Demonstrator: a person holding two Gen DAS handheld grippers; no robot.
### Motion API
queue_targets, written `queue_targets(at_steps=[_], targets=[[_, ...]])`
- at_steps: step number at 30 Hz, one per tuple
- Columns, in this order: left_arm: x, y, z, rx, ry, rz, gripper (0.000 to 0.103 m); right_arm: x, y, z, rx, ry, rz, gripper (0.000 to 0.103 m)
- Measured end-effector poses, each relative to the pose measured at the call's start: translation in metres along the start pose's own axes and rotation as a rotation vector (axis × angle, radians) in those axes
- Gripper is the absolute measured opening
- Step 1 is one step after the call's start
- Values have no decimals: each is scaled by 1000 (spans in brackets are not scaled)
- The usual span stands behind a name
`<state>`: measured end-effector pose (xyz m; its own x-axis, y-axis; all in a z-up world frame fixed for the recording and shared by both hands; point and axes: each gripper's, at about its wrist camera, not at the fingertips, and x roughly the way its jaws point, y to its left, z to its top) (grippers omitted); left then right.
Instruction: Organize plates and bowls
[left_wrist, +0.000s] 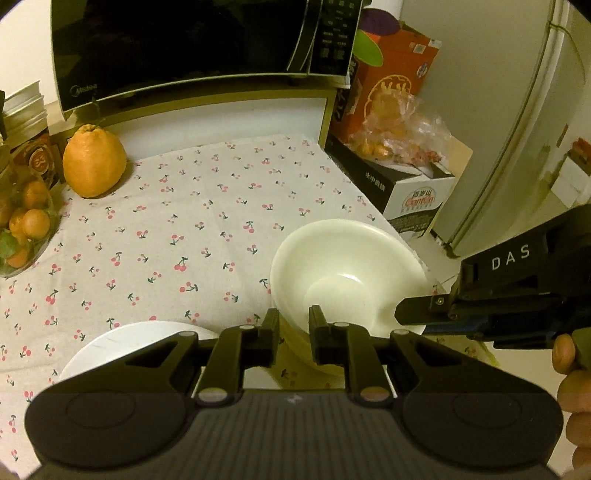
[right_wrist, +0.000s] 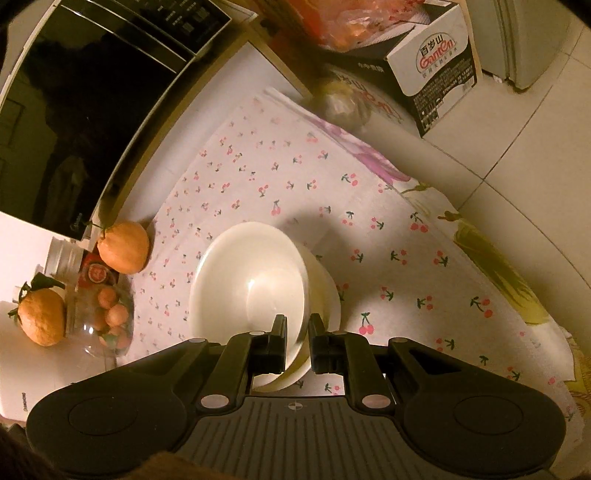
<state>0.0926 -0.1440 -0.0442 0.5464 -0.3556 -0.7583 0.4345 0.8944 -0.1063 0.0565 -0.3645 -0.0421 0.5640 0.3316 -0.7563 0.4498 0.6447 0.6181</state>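
A white bowl (left_wrist: 347, 273) rests tilted inside another bowl (right_wrist: 323, 291) on the cherry-print tablecloth (left_wrist: 166, 229). My left gripper (left_wrist: 293, 323) is shut on the near rim of this bowl stack, one finger inside and one outside. My right gripper (left_wrist: 406, 315) comes in from the right and pinches the bowl's right rim. In the right wrist view the right gripper (right_wrist: 298, 332) is shut on the upper bowl (right_wrist: 251, 284) at its rim. A white plate (left_wrist: 136, 339) lies on the cloth, left of the left gripper and partly hidden by it.
A microwave (left_wrist: 184, 44) stands at the back with a large orange fruit (left_wrist: 94, 164) before it. A glass bowl of small oranges (left_wrist: 26, 225) sits at the left edge. Cardboard boxes (left_wrist: 413, 192) and a bag of fruit (left_wrist: 399, 129) stand off the table's right side by a fridge (left_wrist: 517, 129).
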Motion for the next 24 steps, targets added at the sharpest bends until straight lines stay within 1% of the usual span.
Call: queue_targets(at_steps=[24], targets=[[7, -1, -2, 28, 26, 14, 16, -1, -6, 3, 27, 4, 14, 15]])
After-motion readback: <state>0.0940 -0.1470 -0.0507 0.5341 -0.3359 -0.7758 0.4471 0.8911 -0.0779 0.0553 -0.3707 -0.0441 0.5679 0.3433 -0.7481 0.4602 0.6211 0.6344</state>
